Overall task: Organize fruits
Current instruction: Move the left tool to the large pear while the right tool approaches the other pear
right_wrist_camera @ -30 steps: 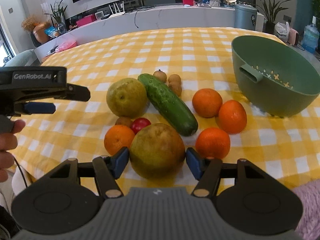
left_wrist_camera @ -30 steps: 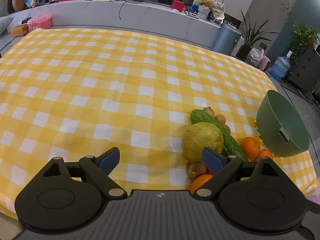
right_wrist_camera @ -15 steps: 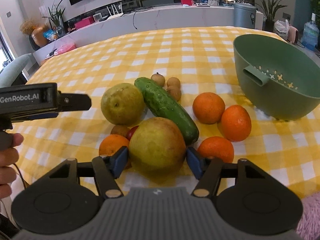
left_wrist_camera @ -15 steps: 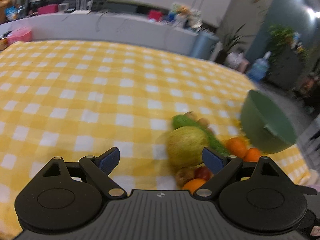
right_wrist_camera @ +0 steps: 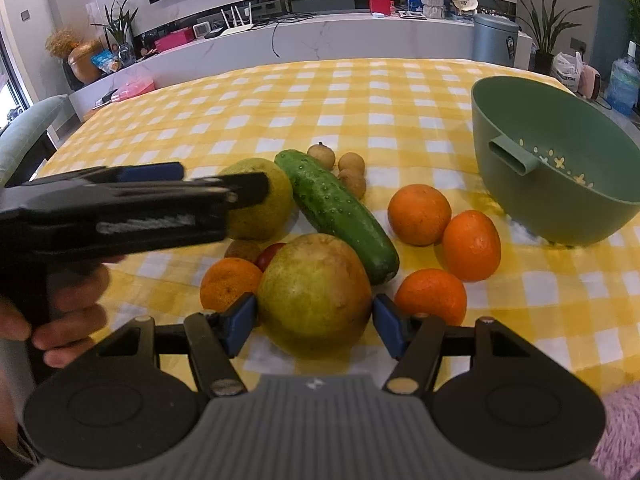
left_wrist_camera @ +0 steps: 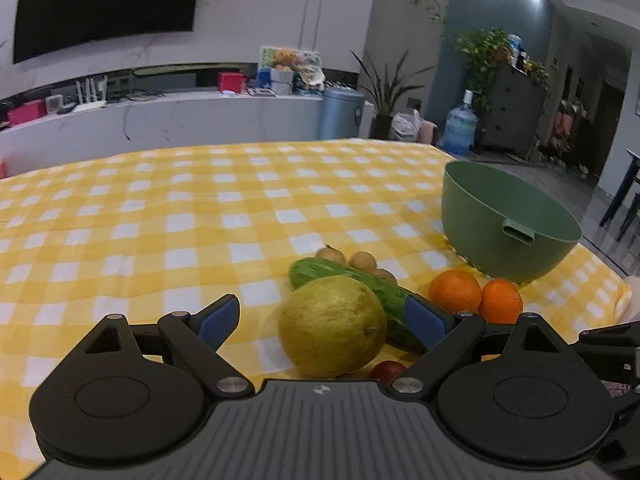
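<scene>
My right gripper (right_wrist_camera: 314, 320) is shut on a large yellow-green pear-like fruit (right_wrist_camera: 314, 292), a blue pad pressing each side. A second yellow-green fruit (left_wrist_camera: 332, 324) lies on the checked cloth between the spread fingers of my open left gripper (left_wrist_camera: 320, 320); neither pad touches it. In the right wrist view the left gripper (right_wrist_camera: 220, 179) reaches in from the left and partly hides that fruit (right_wrist_camera: 276, 204). A cucumber (right_wrist_camera: 336, 208) lies beside it. Several oranges (right_wrist_camera: 419, 214), small brown longans (right_wrist_camera: 322, 154) and a small red fruit (right_wrist_camera: 272, 254) lie around. The green bowl (right_wrist_camera: 540, 216) is empty.
The yellow checked cloth (left_wrist_camera: 160, 216) stretches bare to the left and far side. A person's hand (right_wrist_camera: 68, 300) holds the left gripper. The bowl (left_wrist_camera: 480, 236) stands near the table's right edge. A counter with clutter lies behind the table.
My left gripper has rolled level, dropped and come in on the second yellow-green fruit, which now sits between its fingers. The right gripper keeps its hold and has not moved.
</scene>
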A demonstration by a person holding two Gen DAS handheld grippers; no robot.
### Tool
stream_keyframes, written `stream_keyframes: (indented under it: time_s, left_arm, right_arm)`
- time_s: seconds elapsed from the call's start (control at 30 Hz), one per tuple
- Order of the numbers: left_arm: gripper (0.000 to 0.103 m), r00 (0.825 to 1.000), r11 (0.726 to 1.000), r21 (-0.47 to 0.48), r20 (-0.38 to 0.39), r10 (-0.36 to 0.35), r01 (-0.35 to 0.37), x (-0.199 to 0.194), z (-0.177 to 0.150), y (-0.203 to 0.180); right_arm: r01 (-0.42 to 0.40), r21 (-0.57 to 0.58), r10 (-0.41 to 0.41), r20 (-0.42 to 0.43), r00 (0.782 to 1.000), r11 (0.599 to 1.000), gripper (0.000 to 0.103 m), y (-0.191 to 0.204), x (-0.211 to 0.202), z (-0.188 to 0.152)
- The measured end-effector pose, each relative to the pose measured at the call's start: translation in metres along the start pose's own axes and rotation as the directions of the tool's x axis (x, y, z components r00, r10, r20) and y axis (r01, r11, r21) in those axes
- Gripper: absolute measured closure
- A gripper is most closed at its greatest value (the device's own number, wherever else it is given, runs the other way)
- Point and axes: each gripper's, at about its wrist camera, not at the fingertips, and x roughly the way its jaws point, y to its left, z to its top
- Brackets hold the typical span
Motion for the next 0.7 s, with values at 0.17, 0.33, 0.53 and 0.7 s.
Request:
stream_keyframes:
  time_s: [0.17,0.33,0.53,0.7]
  left_arm:
    - [0.0,0.997,1.0,0.015,-0.076,0.014,-0.013,0.019,-0.004,-0.004]
    - [0.007,0.995,1.0,0.006,-0.098,0.012,-0.011,0.021,-0.006,-0.001]
    - [0.028,0.996,1.0,0.003,-0.093,0.007,-0.007,0.019,-0.008,-0.001]
    - [0.028,0.997,1.0,-0.011,-0.079,0.002,-0.003,0.018,-0.008,0.0]
  right_arm:
    - [0.001,-0.007,-0.001,0.001,1.0,1.0,0.042,0.001,0.0,0.0]
    - [-0.002,-0.001,0.002,0.002,1.0,1.0,0.042,0.0,0.001,0.0]
    - [-0.004,0.01,0.004,0.004,1.0,1.0,0.039,-0.001,0.003,0.0]
    - [-0.021,0.053,0.024,-0.053,0.998,0.998,0.043,-0.006,0.014,0.002]
